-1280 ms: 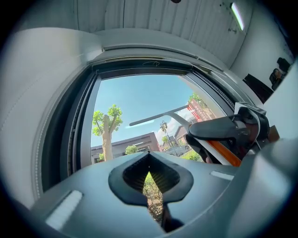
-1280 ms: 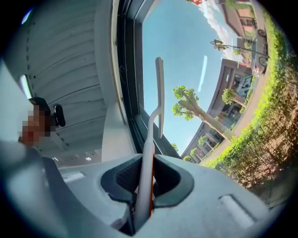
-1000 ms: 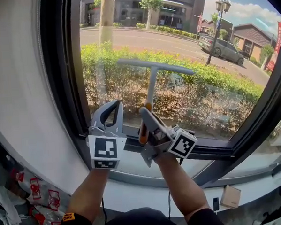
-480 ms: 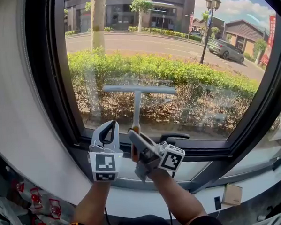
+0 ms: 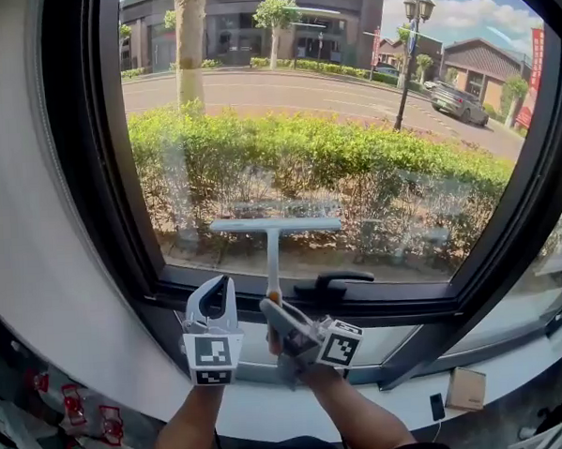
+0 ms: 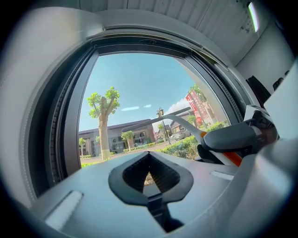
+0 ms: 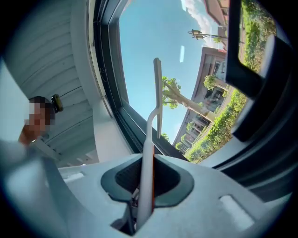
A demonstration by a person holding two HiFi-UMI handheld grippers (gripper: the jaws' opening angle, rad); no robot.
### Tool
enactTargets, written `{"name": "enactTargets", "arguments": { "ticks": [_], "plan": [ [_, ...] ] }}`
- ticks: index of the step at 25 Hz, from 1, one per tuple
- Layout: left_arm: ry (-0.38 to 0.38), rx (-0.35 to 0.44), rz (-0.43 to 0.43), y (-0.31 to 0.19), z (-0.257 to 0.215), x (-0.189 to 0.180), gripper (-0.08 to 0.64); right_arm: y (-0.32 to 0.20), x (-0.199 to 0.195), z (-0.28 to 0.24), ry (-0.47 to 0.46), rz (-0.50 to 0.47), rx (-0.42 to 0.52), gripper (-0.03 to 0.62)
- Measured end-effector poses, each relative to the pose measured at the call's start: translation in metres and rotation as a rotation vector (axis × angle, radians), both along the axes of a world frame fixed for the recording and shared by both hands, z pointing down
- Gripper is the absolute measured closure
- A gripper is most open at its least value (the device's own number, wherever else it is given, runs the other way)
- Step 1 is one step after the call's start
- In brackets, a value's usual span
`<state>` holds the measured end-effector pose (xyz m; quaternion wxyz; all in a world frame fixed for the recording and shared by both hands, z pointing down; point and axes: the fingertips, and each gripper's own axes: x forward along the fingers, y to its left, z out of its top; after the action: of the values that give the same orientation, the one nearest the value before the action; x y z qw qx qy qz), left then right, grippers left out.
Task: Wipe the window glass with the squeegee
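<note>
Two grippers sit low in the head view, near 6 o'clock, in front of the window glass (image 5: 350, 103). Our left gripper (image 5: 217, 293) has its jaws brought together with nothing between them. In its own view the dark pads meet and leave only a small diamond gap, and a bit of the hedge (image 5: 372, 162) shows through it.

Our right gripper (image 5: 274, 315), just beside the left one toward 3 o'clock, is clamped on the squeegee (image 5: 274, 225). The pale stem rises from its jaws toward 12 o'clock and ends in a level blade low on the pane. Most of the orange grip is buried in the jaws, so we see only a sliver of it, and the handle's bottom end is hidden altogether. The right gripper view shows the squeegee (image 7: 150, 139) edge-on against the sky. We cannot tell from any view whether the blade actually touches the glass.

A black window handle (image 5: 331, 284) lies on the lower part of the dark window frame (image 5: 128, 180), at 3 o'clock from the stem and partly behind the right gripper. At 4 o'clock a cardboard box (image 5: 463, 389) rests on the sill, with a small dark item beside it too small to identify. At 8 o'clock, red-and-white packets (image 5: 84, 407) are cut off by the picture edge and hard to make out.
</note>
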<state>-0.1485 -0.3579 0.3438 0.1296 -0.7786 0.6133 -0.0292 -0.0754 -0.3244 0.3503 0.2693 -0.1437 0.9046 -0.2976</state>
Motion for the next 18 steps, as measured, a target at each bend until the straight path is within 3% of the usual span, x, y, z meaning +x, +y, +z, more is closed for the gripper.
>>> {"name": "enactTargets", "arguments": {
  "ticks": [6, 10, 18],
  "plan": [
    [0.039, -0.069, 0.008, 0.013, 0.041, 0.006, 0.545, 0.008, 0.005, 0.039, 0.008, 0.006, -0.073, 0.545],
    [0.002, -0.079, 0.011, 0.023, 0.052, 0.014, 0.545, 0.01, 0.011, 0.061, 0.053, 0.038, -0.102, 0.546],
    [0.0, -0.137, 0.019, 0.03, 0.079, 0.023, 0.545, 0.013, 0.018, 0.087, 0.085, 0.051, -0.141, 0.546]
  ]
}}
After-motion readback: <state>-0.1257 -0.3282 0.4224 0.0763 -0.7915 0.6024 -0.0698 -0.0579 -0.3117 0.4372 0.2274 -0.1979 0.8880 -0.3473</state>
